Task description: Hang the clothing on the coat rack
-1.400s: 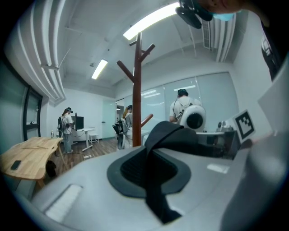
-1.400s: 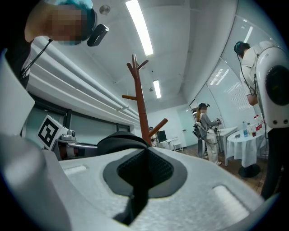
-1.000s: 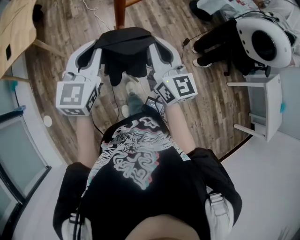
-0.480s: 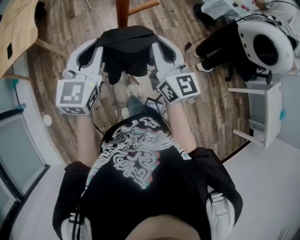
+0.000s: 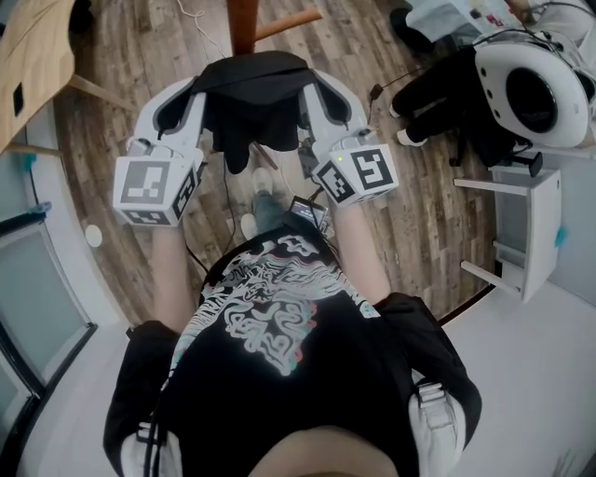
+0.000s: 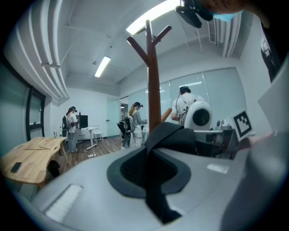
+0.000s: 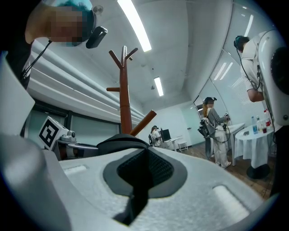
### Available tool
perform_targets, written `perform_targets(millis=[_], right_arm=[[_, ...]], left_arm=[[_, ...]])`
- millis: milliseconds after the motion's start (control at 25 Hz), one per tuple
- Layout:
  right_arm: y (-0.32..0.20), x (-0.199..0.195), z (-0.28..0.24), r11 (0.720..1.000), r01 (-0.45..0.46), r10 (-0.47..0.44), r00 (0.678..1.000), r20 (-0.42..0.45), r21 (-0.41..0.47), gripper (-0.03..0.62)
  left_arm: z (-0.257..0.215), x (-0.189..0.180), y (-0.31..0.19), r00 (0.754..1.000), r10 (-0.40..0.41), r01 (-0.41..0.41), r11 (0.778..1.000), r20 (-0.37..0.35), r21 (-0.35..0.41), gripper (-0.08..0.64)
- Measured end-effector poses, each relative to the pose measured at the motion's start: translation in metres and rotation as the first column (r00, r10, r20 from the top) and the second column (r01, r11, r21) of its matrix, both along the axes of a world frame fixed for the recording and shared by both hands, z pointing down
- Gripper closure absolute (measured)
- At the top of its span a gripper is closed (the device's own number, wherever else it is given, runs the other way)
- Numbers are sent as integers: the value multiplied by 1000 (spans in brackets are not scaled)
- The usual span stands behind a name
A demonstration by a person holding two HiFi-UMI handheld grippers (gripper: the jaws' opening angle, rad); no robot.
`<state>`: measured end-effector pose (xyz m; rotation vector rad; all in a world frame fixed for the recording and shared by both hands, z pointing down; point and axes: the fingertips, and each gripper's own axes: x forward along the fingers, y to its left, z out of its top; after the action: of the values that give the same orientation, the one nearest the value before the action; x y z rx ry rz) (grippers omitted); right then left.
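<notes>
A black piece of clothing (image 5: 251,98) hangs stretched between my two grippers, above the wooden floor. My left gripper (image 5: 197,91) is shut on its left edge and my right gripper (image 5: 313,89) is shut on its right edge. In the left gripper view the fabric (image 6: 156,180) is pinched in the closed jaws of that gripper (image 6: 151,155). The right gripper view shows the same fabric (image 7: 137,189) caught in its gripper (image 7: 144,158). The brown wooden coat rack (image 5: 244,23) stands just beyond the clothing. Its forked top (image 6: 151,40) rises well above the jaws, and so do its pegs (image 7: 123,58).
A light wooden table (image 5: 28,56) stands at the left and a glass partition (image 5: 37,298) at the near left. At the right are a white stool (image 5: 526,214) and a person carrying white gear (image 5: 531,84). Other people (image 6: 135,128) stand across the room.
The coat rack's base and slanted leg have come further into the head view, so I have stepped closer to it. Both grippers keep their hold on the clothing.
</notes>
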<state>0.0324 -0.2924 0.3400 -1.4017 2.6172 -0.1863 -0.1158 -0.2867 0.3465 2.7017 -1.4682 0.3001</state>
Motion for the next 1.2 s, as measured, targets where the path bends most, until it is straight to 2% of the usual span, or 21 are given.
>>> perform_targets(millis=[760,1200], right_arm=[[-26,-6,30,998,10,-11,1000,-9,-63,584],[-23,-1,52,994,18,-19,1000,-7,-108,584]], left_arm=[[37,-4,-23,1000,1,-2,998,-12,-69,557],[62,4,-19,1000,1,-3,993,-16,-119,557]])
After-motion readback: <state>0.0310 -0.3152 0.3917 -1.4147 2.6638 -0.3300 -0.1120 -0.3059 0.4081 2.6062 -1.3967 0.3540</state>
